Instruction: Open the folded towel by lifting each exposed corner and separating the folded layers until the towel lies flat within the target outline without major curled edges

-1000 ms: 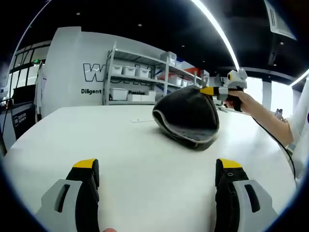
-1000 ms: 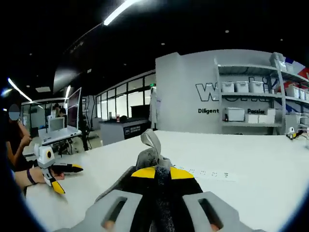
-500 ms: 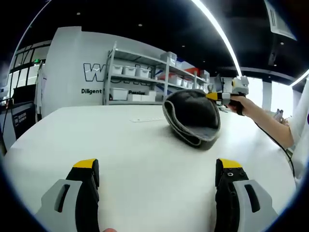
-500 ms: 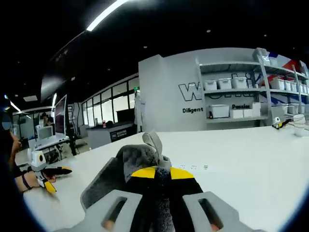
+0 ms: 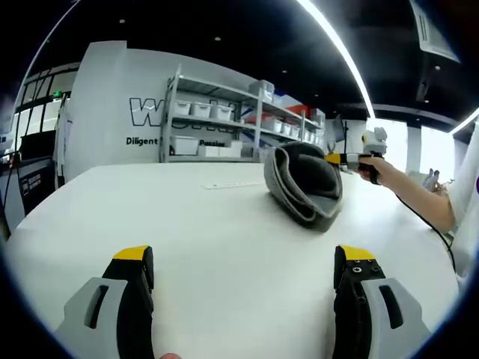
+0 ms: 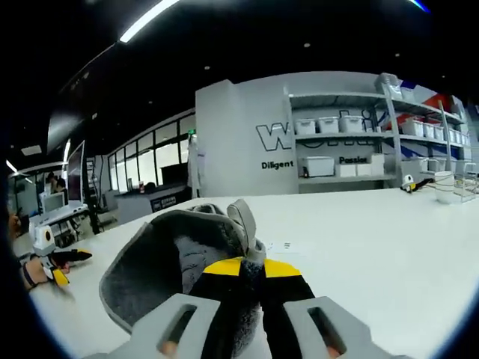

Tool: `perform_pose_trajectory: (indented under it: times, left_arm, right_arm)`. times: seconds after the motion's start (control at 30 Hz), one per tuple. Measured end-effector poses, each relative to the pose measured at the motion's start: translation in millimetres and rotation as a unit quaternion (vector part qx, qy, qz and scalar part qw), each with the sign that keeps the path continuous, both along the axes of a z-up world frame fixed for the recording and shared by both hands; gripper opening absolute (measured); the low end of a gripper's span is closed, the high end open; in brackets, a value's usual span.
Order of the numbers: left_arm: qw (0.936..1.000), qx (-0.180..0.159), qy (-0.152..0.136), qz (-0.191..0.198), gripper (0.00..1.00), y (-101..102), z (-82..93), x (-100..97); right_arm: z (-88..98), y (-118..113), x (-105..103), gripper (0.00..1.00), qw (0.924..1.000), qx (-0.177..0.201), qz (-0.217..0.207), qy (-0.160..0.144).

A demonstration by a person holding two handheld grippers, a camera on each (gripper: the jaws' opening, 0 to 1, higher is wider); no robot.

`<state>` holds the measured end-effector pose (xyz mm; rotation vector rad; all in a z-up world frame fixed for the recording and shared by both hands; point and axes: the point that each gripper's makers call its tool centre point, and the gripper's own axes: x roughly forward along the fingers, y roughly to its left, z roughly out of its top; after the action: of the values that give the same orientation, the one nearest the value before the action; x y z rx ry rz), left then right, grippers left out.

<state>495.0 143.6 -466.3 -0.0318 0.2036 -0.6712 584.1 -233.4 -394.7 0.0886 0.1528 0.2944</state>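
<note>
In the left gripper view, the left gripper (image 5: 243, 288), w/ grey jaws and yellow tips, stood wide apart at 6 o'clock w/ nothing between them, low over the white table top (image 5: 194, 232). The dark grey fleecy towel w/ a lighter grey edge (image 5: 303, 182) sat at approx 1 o'clock on the table, part lifted and curling into a bowl shape, lower edge touching the surface. The right gripper (image 5: 346, 158) came in at 2 o'clock, held by a person's hand (image 5: 372, 169), its yellow tip meeting the towel's upper edge. A thin pale strip w/ small marks (image 5: 221, 185) lay on the table at 12 o'clock, just beside the towel.

The right gripper view gave the close side: right gripper (image 6: 243, 268) jaws pressed together on a fold of the towel (image 6: 161, 262), a grey edge tab sticking up past the tips at 12 o'clock. The towel's fuzzy inside opened toward 9 o'clock. The left gripper (image 6: 54, 258) showed small at 9 o'clock, in the other hand (image 6: 31, 271); how far apart its jaws were couldn't be told from here. The marked strip (image 6: 288, 245) lay at 1 o'clock.

Both views took in grey metal shelving w/ white bins (image 5: 217, 120) against a white wall.
</note>
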Motion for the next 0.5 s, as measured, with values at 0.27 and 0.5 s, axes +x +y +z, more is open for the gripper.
perform_pose_trajectory:
  times: [0.27,0.5]
  left_arm:
    - [1.0,0.0,0.0,0.0,0.99,2,-0.1,1.4]
    - [1.0,-0.001,0.001,0.001,0.99,4,-0.3,3.3]
  right_arm:
    - [-17.6,-18,-2,0.04,0.9996,-0.006,-0.022,0.017]
    - [-30.6,-30,-3,0.04,0.9984,-0.021,-0.038,0.035]
